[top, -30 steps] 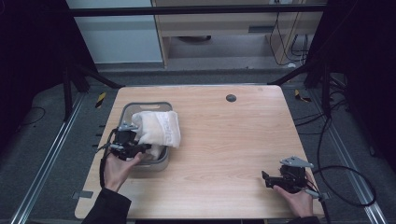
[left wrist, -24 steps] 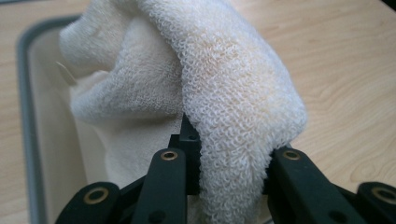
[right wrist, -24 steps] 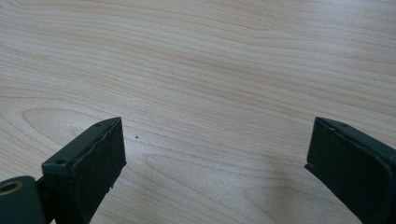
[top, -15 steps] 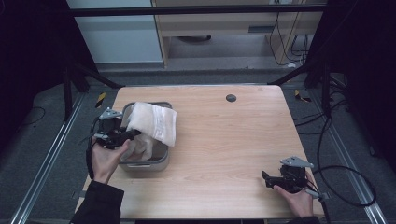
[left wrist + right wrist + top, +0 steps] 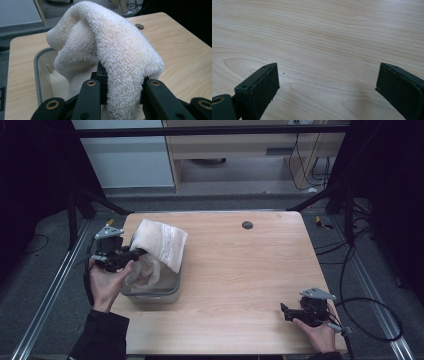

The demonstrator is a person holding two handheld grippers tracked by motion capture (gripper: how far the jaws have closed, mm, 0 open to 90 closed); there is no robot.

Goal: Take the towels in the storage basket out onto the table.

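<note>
A thick white towel (image 5: 159, 241) hangs in a fold above the grey bin (image 5: 152, 295) at the table's left side, its lower part still down inside the bin. My left gripper (image 5: 131, 254) is shut on the towel's left end, held up by the left hand. In the left gripper view the towel (image 5: 117, 50) drapes over and between the two black jaws, with the bin's rim (image 5: 37, 75) below. Near the table's front right corner my right gripper (image 5: 285, 311) rests low and open, its jaws spread wide over bare wood (image 5: 324, 50).
The wooden table (image 5: 250, 270) has a round dark cable hole (image 5: 247, 225) near its far edge. Metal frame rails run along both sides, and cables lie on the floor at the right. A cabinet stands beyond the table.
The left hand has risen and moved left, lifting the towel's end up out of the bin so that it now drapes over the rim. The right gripper has stayed put.
</note>
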